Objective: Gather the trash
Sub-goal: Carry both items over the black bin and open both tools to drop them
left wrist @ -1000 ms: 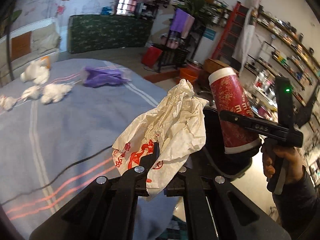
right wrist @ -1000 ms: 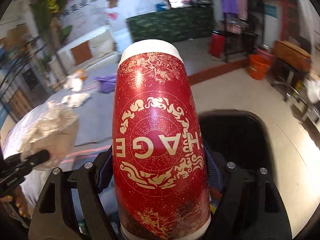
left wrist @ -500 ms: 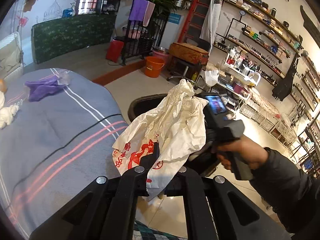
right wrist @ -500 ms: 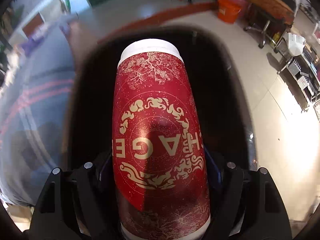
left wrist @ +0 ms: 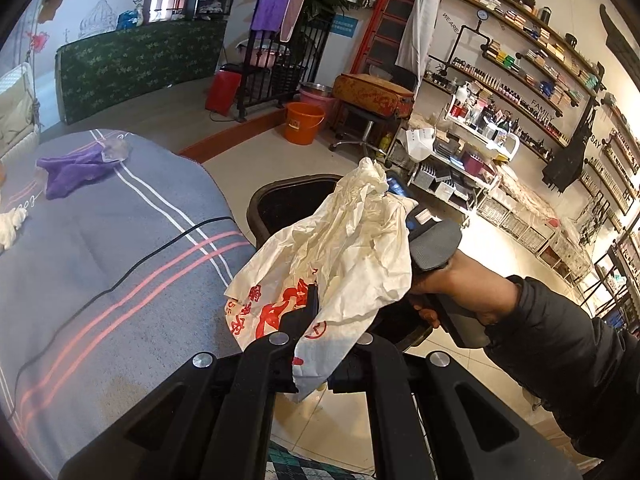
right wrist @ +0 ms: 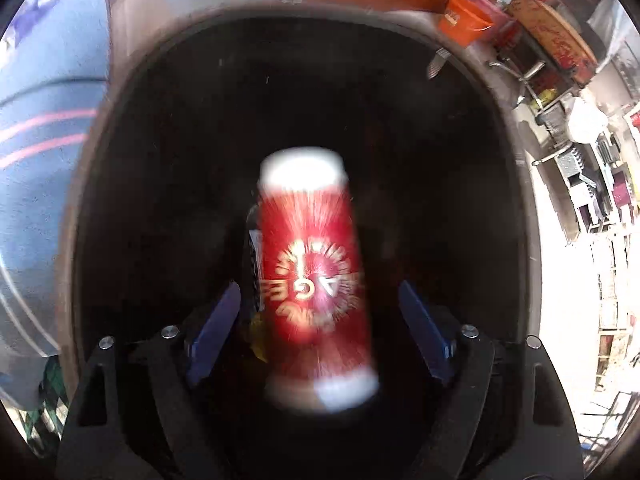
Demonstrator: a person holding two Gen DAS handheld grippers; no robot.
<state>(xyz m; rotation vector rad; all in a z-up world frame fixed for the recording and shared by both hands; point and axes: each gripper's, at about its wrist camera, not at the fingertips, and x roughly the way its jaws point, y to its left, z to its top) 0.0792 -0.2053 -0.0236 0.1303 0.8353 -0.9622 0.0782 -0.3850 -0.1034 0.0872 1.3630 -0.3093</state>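
An orange bucket (left wrist: 303,123) stands on the tiled floor (left wrist: 248,160) at upper centre of the left wrist view, with a red bin (left wrist: 222,90) to its left before a black metal rack (left wrist: 276,76) hung with a purple cloth (left wrist: 270,12). A red ladder (left wrist: 380,20) leans at upper right, beside long wall shelves (left wrist: 520,48) of bottles and books. At far left a purple rag (left wrist: 74,168) lies on a grey striped bedspread (left wrist: 100,248), crossed by a black cable (left wrist: 120,280).

Bright daylight, fisheye warp, motion blur
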